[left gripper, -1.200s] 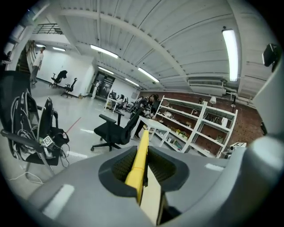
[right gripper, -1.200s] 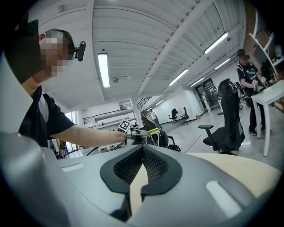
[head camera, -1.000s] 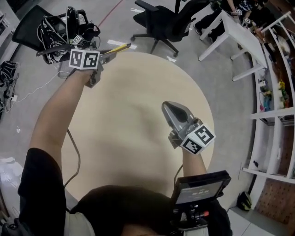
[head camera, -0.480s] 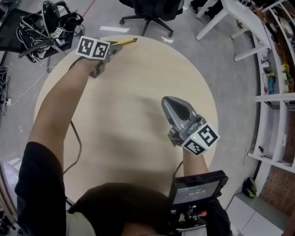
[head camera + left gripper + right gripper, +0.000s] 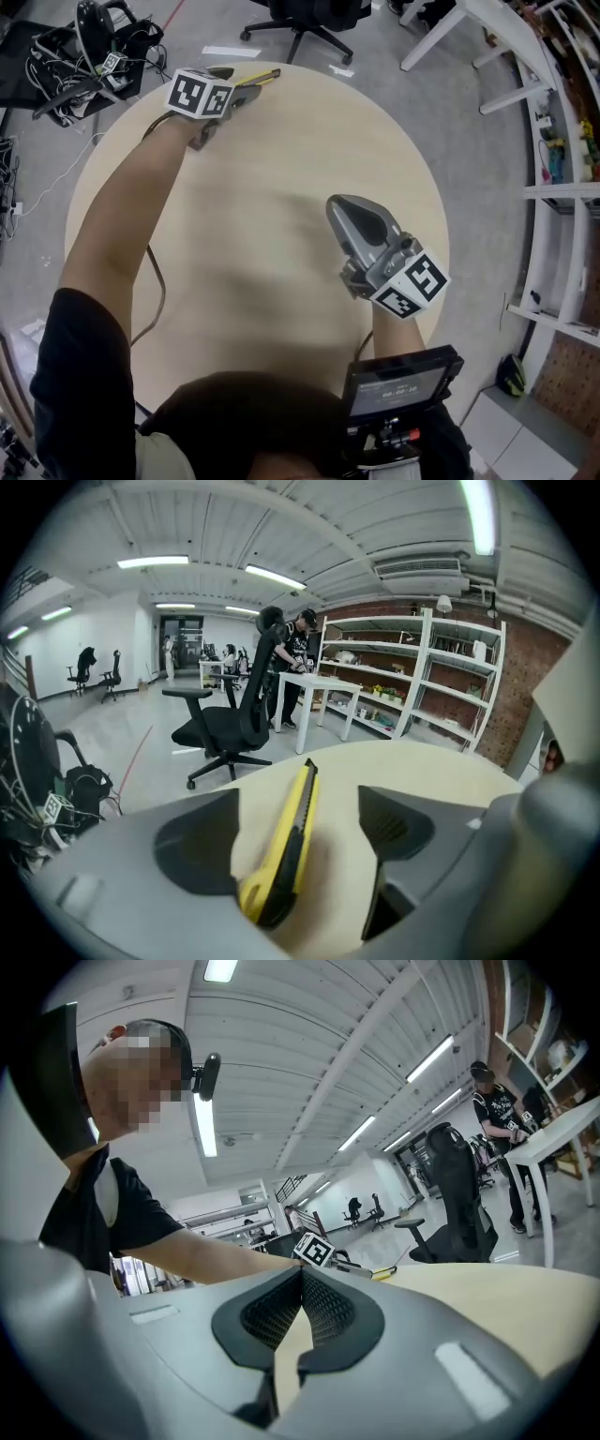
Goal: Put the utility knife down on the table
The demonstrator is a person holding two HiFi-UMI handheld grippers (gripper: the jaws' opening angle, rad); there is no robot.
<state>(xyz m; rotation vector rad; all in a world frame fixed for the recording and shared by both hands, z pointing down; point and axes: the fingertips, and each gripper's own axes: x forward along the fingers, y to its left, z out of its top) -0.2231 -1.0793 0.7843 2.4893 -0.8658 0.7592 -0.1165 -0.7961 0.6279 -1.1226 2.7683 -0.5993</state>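
readable text: none | display (image 5: 405,384): lit characters, too blurred to read

Left gripper (image 5: 236,91), arm stretched forward, jaws just opened wide with the knife (image 5: 286,846) lying between them; right gripper (image 5: 345,214) hovers closed.

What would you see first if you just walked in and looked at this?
The yellow utility knife, lying near the far edge of the round table between the left tongs, whose jaws have just been opening and stand apart. Then the right tongs, shut and empty, over the table's middle.
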